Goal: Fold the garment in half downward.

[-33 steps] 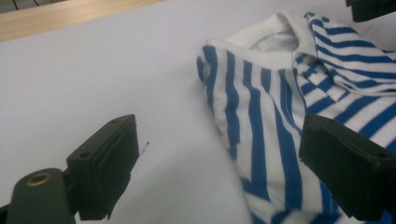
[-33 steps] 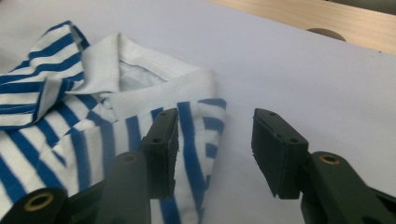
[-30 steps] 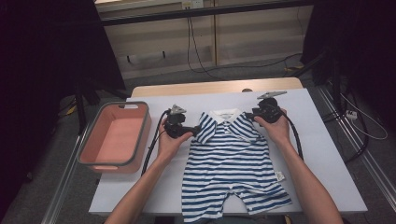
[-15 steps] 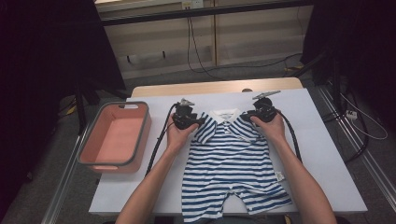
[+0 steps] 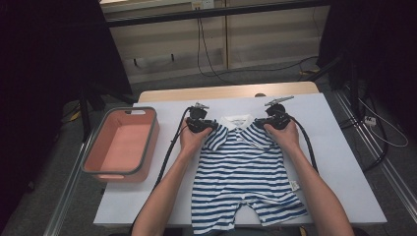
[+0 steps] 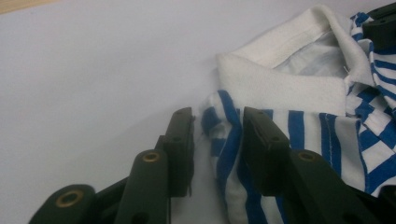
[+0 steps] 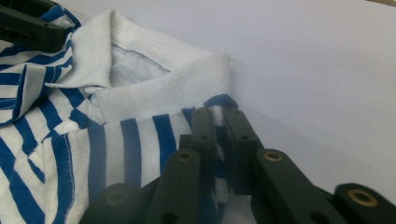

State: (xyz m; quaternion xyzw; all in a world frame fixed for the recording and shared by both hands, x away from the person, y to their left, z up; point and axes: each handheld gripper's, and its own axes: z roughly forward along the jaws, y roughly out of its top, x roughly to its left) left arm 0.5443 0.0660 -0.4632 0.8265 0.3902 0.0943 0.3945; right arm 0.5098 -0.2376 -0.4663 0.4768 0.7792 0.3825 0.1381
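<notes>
White table: your right gripper clamps the striped romper shoulder; your left gripper gapes around its shoulder fold — lift now and that side slips.

One striped romper is lying on one white table. One pink bin is sitting at its left. Two grippers, left and right, are working at the romper's shoulders, two cables trailing.
</notes>
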